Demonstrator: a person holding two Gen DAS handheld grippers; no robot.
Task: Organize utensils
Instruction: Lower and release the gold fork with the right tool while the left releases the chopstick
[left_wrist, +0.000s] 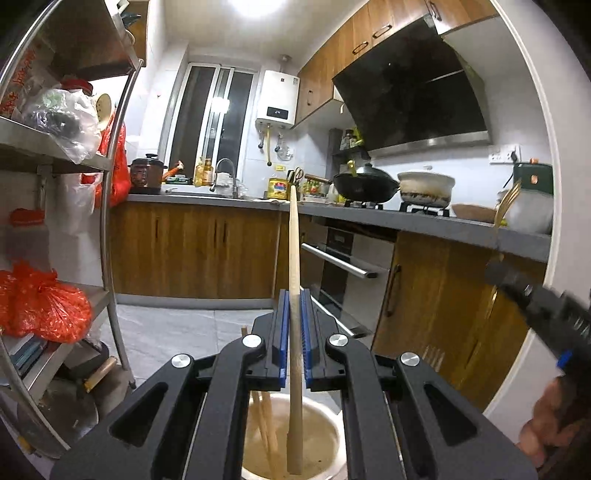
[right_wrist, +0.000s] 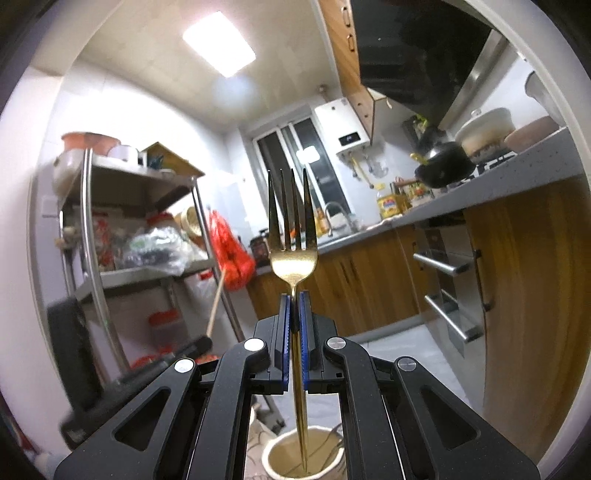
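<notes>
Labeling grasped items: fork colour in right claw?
Gold fork; clearest in the right wrist view.

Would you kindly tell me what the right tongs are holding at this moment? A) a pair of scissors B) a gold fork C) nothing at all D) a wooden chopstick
B: the right tongs are shut on the neck of a gold fork, tines pointing away from the camera.

No text sharp enough to read, water heater (left_wrist: 276, 99) display digits blurred, oil bottle (left_wrist: 277, 188) label illegible
</notes>
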